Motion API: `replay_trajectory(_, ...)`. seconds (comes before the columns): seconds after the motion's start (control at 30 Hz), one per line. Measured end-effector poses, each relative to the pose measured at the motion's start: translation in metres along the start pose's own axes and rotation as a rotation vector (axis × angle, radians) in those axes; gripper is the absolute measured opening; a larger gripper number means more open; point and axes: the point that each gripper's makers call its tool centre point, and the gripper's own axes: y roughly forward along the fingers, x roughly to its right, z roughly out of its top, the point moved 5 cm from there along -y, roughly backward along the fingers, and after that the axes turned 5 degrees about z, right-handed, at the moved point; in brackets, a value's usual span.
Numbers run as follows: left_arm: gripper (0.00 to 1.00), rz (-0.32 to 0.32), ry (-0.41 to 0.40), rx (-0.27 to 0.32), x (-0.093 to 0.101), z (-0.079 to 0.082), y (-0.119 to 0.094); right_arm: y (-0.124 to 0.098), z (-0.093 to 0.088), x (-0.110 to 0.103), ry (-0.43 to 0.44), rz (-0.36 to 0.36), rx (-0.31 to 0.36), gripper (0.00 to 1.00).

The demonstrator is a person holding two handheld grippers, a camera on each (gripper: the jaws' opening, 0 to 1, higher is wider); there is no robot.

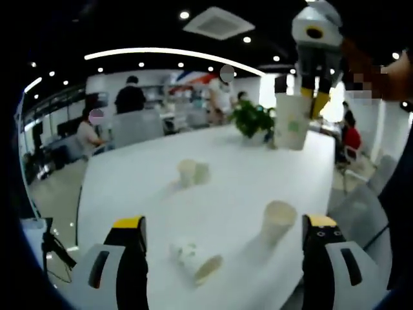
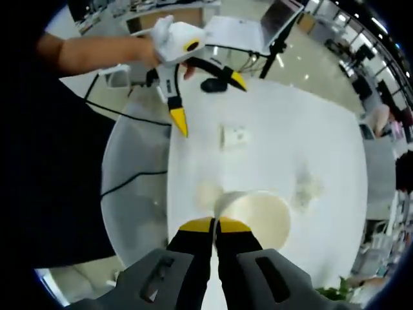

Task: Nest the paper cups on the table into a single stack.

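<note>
Toppled cup [image 1: 195,259] near the tabletop [image 1: 142,187] edge lies between wide left tongs [image 1: 226,234]; right tongs [image 2: 215,225] pinch a lifted cup [image 2: 258,216] by its rim, likely for nesting.

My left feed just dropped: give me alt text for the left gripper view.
The right gripper, raised over the far end of the white table, holds an upright white paper cup. Three more pale paper cups sit closer: one lying on its side, two standing, between open yellow-tipped jaws.

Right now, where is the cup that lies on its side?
In the left gripper view, the tipped cup lies on the white table between that gripper's jaws, nearer the left one, with an upright cup to its right.
</note>
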Motion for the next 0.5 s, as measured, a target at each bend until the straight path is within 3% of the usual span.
replay_trajectory(0.5, 0.99, 0.020, -0.014, 0.015, -0.003, -0.004, -0.010, 0.012, 0.000, -0.003, 0.060, 0.004, 0.010, 0.00)
